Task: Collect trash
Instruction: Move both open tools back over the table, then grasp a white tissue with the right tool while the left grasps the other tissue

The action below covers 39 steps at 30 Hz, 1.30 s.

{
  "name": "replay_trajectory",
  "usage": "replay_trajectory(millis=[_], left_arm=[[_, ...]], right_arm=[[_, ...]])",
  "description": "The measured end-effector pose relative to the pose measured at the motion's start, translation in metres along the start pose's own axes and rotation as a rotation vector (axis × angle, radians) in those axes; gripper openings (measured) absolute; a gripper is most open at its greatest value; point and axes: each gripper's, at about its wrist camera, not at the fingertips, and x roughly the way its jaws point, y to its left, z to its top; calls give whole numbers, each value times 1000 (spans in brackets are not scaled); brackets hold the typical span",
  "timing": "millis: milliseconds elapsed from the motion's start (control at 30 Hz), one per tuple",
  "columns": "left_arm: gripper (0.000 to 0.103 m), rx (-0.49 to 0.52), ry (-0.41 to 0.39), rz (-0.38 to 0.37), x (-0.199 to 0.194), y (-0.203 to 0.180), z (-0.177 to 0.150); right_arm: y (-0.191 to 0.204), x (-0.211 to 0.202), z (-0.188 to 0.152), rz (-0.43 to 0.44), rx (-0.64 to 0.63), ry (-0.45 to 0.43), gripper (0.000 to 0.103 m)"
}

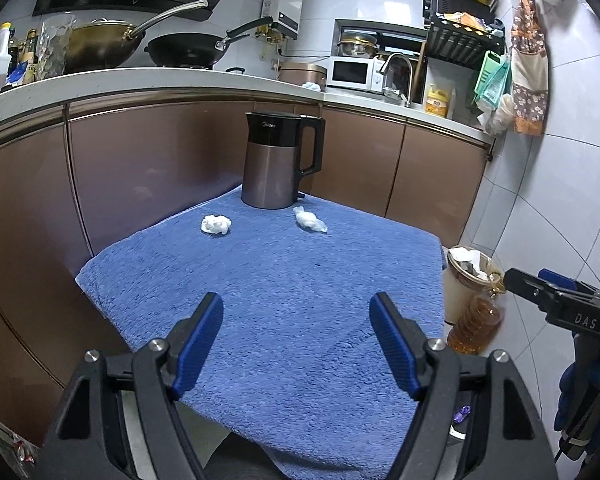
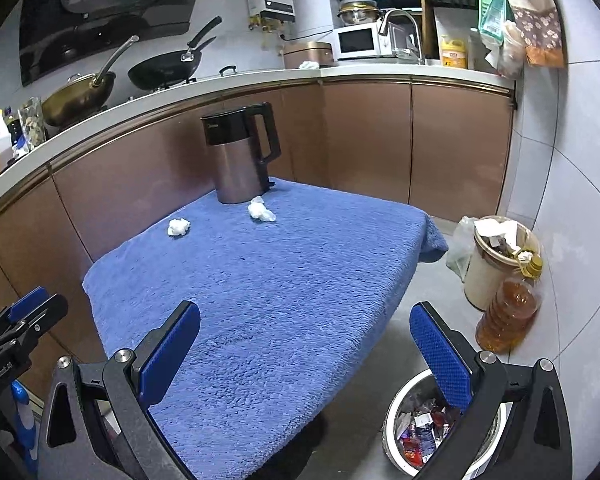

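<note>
Both grippers, left (image 1: 296,344) and right (image 2: 306,354), hover released and empty at frame bottom over a blue towel (image 1: 284,304). Two crumpled tissues (image 1: 216,224) (image 1: 310,220) await collection at upper centre beside a kettle (image 1: 278,160); a trash bin (image 2: 396,428) sits lower right, likely their destination.

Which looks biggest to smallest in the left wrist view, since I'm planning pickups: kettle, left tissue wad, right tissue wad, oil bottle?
1. kettle
2. oil bottle
3. left tissue wad and right tissue wad: alike, so unranked.

Left gripper (image 1: 296,344): jaws wide apart, holding nothing.
Right gripper (image 2: 304,352): jaws wide apart, holding nothing, right of left gripper.
</note>
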Motion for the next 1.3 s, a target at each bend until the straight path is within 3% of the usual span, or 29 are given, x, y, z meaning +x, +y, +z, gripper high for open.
replay_trajectory(millis=[533, 1300], left_arm=[[74, -13, 66, 24, 29, 12, -6], [74, 13, 148, 110, 95, 45, -5]], right_arm=[[-4, 21, -4, 27, -15, 42, 103], [7, 87, 5, 54, -108, 130, 100]])
